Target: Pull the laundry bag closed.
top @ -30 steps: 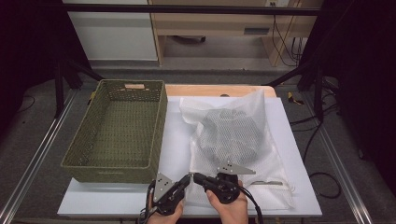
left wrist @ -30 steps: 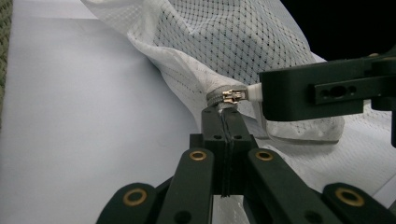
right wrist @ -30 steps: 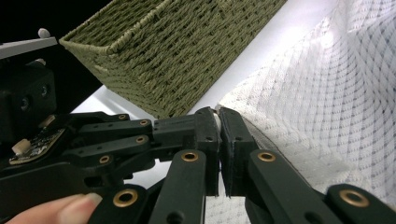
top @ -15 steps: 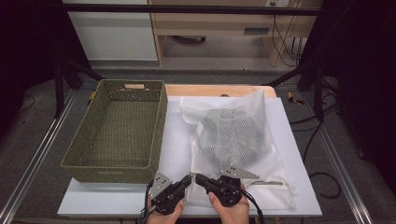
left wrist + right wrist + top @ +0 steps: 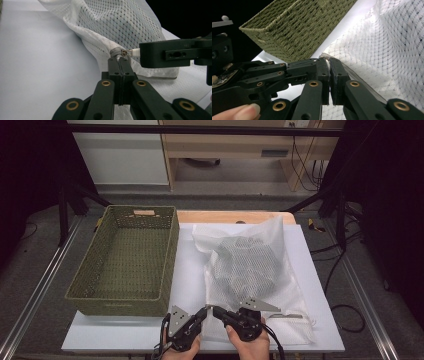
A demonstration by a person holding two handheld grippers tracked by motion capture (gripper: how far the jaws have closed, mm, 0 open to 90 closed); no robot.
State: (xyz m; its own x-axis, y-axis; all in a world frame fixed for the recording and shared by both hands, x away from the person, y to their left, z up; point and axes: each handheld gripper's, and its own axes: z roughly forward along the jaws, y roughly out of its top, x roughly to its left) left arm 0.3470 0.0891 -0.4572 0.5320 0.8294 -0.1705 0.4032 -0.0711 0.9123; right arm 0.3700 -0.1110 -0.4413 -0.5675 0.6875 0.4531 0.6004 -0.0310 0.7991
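A white mesh laundry bag (image 5: 247, 265) with dark clothes inside lies on the white table top (image 5: 305, 270). Its near left corner is pinched from both sides. My left gripper (image 5: 204, 311) is shut on the seam end of the bag (image 5: 115, 53), its jaws (image 5: 119, 59) pressed flat together on the fabric. My right gripper (image 5: 216, 310) comes in from the right and is shut on the small white zipper pull (image 5: 135, 52) beside the metal slider (image 5: 124, 52). In the right gripper view its jaws (image 5: 329, 61) meet tip to tip with the left gripper's.
A green woven basket (image 5: 125, 255), with nothing inside, stands on the left half of the table, its near corner (image 5: 294, 27) close to both grippers. The table's front edge runs just under the person's hands (image 5: 250, 345).
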